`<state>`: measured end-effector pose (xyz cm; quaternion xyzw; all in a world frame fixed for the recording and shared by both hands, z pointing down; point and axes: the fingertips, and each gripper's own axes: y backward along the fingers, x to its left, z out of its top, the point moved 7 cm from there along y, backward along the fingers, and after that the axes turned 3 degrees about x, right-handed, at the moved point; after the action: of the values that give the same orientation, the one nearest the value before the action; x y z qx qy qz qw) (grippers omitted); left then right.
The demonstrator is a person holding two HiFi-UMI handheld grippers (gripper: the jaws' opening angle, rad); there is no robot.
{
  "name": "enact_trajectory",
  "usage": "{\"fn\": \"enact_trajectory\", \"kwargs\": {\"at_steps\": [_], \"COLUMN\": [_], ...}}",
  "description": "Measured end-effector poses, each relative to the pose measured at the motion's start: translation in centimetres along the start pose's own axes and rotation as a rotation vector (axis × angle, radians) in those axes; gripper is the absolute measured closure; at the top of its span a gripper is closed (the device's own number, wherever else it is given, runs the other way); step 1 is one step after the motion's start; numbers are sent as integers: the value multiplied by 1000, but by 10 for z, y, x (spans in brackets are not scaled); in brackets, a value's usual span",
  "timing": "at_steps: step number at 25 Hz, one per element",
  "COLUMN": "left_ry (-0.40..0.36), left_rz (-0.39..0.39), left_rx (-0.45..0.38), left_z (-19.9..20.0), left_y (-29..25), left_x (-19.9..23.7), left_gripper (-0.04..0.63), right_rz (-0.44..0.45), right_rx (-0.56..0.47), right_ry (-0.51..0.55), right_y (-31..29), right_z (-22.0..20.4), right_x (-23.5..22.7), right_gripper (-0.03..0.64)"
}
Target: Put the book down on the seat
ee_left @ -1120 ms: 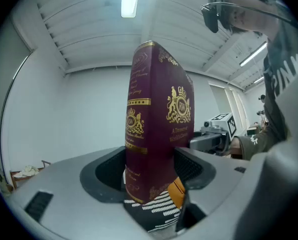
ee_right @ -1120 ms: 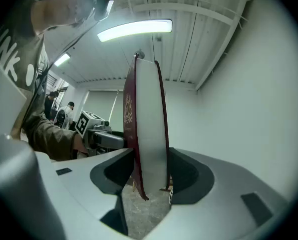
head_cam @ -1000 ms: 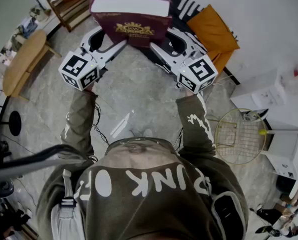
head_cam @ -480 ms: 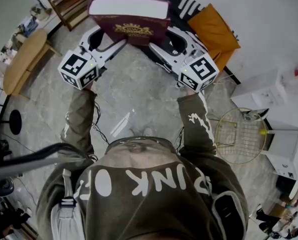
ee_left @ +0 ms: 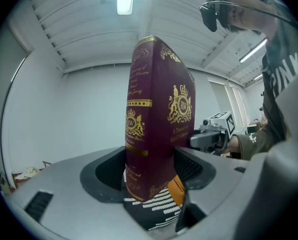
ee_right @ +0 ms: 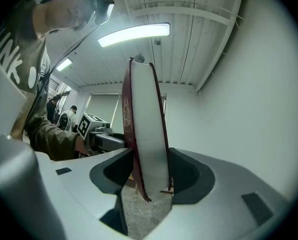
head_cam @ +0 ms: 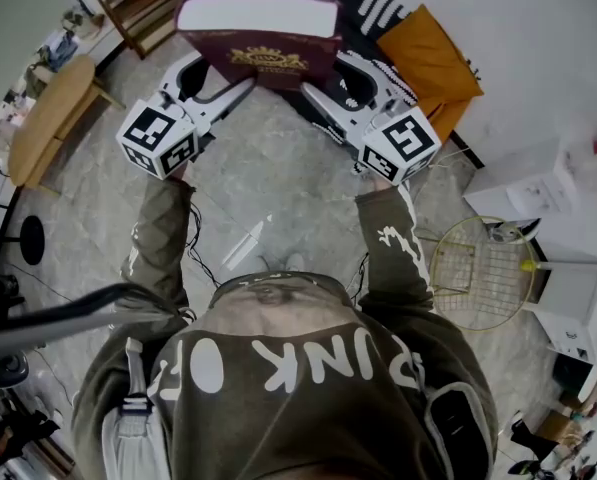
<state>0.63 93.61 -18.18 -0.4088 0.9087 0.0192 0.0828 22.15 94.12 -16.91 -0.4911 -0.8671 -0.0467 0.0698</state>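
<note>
Book is at top centre of head view, cover up, short of the orange-cushioned sofa seat, w/ left tongs & right tongs both clamped on its near edge (right's jaws just tightened on it) for a steady two-sided carry.

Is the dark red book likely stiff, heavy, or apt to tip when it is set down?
The book is probably stiff: its cover shows no sag. The thick page block suggests weight. Laid flat, it should not tip.
</note>
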Motion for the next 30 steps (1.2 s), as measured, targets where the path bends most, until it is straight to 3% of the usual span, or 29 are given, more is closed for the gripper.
{"fn": "enact_trajectory", "kwargs": {"at_steps": [18, 30], "left_ry": [-1, 45], "left_rz": [32, 17], "left_rx": [25, 33], "left_z": [3, -31], "left_y": [-29, -63], "left_x": [-29, 27], "left_gripper": [302, 302], "right_rz": [21, 11], "right_rx": [-35, 0], "right_ry": [-12, -39], "right_y": [32, -14], "right_z": [-9, -38], "right_x": [-22, -64], "right_gripper": [405, 405]}}
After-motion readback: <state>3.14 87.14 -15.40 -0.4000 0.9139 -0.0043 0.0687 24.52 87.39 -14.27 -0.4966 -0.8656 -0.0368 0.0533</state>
